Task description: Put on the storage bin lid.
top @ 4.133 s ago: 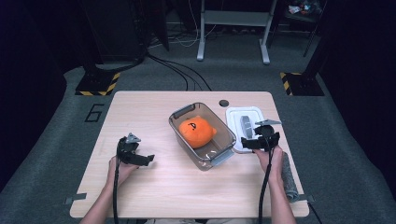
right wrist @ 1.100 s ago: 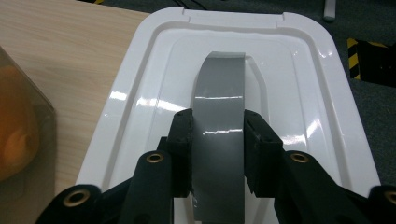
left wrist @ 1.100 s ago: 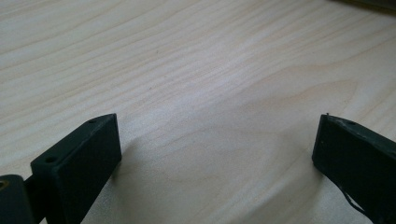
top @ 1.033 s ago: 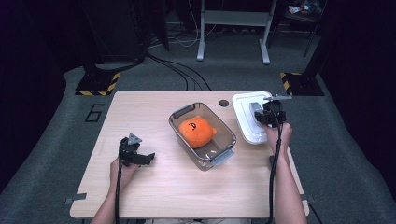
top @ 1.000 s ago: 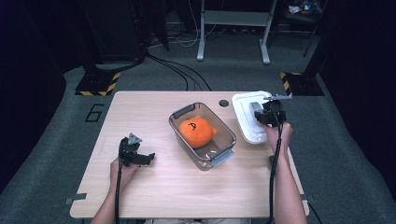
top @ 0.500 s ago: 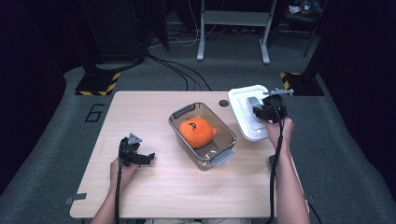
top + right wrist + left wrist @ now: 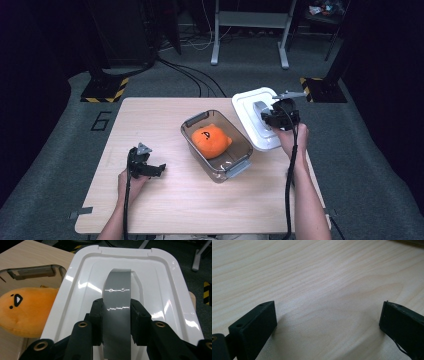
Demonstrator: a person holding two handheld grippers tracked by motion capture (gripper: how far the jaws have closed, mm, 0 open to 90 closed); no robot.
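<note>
Two grippers are in play at a pale wooden table (image 7: 200, 200). Nearest the person, the left gripper (image 7: 145, 167) sits low over the bare wood at the table's left front; in the left gripper view its jaws stand wide apart with only wood grain between them, nothing held, nothing touched.

Further in, at the centre of the table, a clear smoky-grey plastic bin (image 7: 240, 167) with grey latch handles at its two short ends holds an orange plush toy (image 7: 211, 141). The toy is rounded and soft, with small black face markings; in the right gripper view it appears yellow-orange, with a black triangular eye and dots.

Beyond and to the right, the right gripper (image 7: 272, 117) is clamped on the grey handle (image 7: 117, 302) of a white lid (image 7: 250, 107). In the right gripper view both black pads press the sides of the arched grey strap, so the grip is firm and narrow. The lid is glossy white, rectangular with rounded corners and a stepped rim, and it is held tilted, its left long edge just beside the bin's right rim; whether its near end touches the table I cannot tell.

Writing: a dark figure "6" (image 7: 101, 120) on the grey floor left of the table. No brand or label is legible on bin, lid or toy.
</note>
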